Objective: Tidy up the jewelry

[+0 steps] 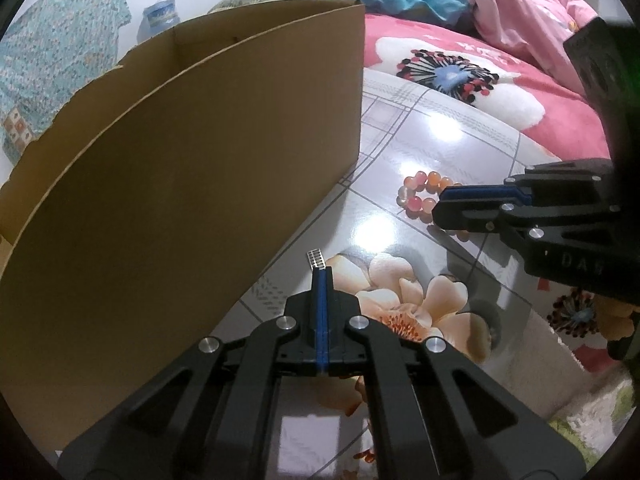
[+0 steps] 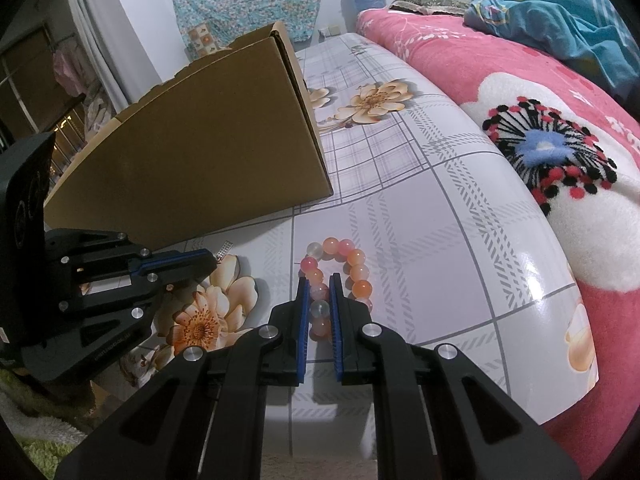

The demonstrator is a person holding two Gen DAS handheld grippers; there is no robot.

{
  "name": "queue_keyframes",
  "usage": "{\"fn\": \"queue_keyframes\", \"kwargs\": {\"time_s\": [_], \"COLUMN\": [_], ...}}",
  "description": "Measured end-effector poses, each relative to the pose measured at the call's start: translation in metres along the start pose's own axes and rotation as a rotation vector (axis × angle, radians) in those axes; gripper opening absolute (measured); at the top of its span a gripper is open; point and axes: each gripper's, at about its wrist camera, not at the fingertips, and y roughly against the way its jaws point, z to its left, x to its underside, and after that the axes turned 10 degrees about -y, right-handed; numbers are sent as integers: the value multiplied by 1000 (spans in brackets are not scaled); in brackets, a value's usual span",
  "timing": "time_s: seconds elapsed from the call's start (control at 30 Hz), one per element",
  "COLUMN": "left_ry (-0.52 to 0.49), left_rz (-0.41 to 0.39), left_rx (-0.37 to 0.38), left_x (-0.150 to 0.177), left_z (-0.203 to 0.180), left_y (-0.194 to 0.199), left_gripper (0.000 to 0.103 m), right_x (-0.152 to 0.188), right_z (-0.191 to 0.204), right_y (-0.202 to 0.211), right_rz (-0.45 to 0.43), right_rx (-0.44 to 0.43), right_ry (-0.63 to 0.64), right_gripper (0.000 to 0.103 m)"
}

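At table centre, roughly 12 o'clock of the right gripper (image 2: 318, 280), the bead bracelet (image 2: 356, 258) lies flat on the floral tablecloth (image 2: 460, 220). The jaws are narrow, straddling the bracelet's near arc, with a few beads between the blue pads (image 2: 303, 320). I can't tell whether the pads touch the beads yet; looks like closing for a pinch, not a firm hold.

Left gripper (image 1: 321, 272) has its jaws pressed together on a small silver piece (image 1: 316, 260), a thin flat bit with a ridged face poking out past the tips. Could be a ring or clasp; too small to tell. It sits low over the cloth, near the box foot.

Step in hand, my read: one item picked on the left, second pick under way on the right. The cardboard box (image 1: 192, 168) is the likely drop target. It's at 10–11 o'clock from both grippers, top open, wall tall.

Next move needs:
- right: finish the squeeze on the beads, then lift straight up so the loop hangs free and doesn't drag
- both: climb above the box rim before going in over it; the wall is high relative to the grippers

Room: open table at 12–2 o'clock of the right gripper, up to the table edge where the pink blanket (image 2: 540, 92) starts. The two grippers are near each other, left at 9 o'clock of right. Stagger the lifts.
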Motion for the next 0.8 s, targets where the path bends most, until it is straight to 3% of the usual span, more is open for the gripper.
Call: {"fn": "queue_keyframes", "kwargs": {"time_s": [0.07, 0.17, 0.33, 0.43, 0.53, 0.8], "left_ry": [6, 1, 15, 14, -23, -4], "left_rz": [-3, -8, 3, -9, -11, -11], "left_rx": [-4, -13, -23, -16, -44, -27], "left_x": [-1, -4, -10, -12, -14, -9], "left_z": [0, -1, -1, -2, -8, -5], "left_y": [0, 1, -8, -10, -11, -6], "left_gripper": [3, 16, 17, 5, 3, 0], "right_x": [0, 0, 1, 1, 2, 2], "right_z": [0, 0, 0, 1, 1, 0], "right_y": [0, 0, 0, 0, -1, -1], "right_rz": [0, -1, -3, -2, -2, -4], "right_rx": [0, -2, -8, -15, -20, -28], "right_ry": [1, -2, -2, -2, -2, -5], "right_gripper": [10, 10, 10, 10, 10, 10]}}
